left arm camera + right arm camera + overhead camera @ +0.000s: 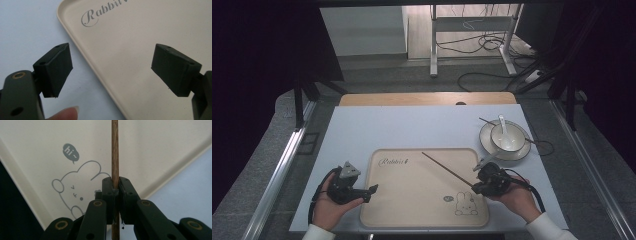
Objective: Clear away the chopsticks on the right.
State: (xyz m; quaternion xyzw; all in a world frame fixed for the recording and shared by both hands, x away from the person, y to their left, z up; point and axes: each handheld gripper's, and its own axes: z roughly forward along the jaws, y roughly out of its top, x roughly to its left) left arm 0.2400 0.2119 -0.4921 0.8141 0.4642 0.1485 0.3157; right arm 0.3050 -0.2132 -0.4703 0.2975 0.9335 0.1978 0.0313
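Chopstick (pixel 447 169) pinched near its end in the right gripper (pixel 478 186), slanting out over the tray (pixel 412 210), so it could pivot or slip in that thin end grip; left gripper (pixel 371 192) wide, holding nothing, at the tray's left rim.

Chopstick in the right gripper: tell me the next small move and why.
Probably lower the chopstick flat onto the tray and open the fingers. The right gripper is shut on its end, and the stick already reaches out over the tray's middle. A second chopstick is still by the bowl on the plate, so freeing this gripper seems sensible. The left gripper is open at the tray's left rim.
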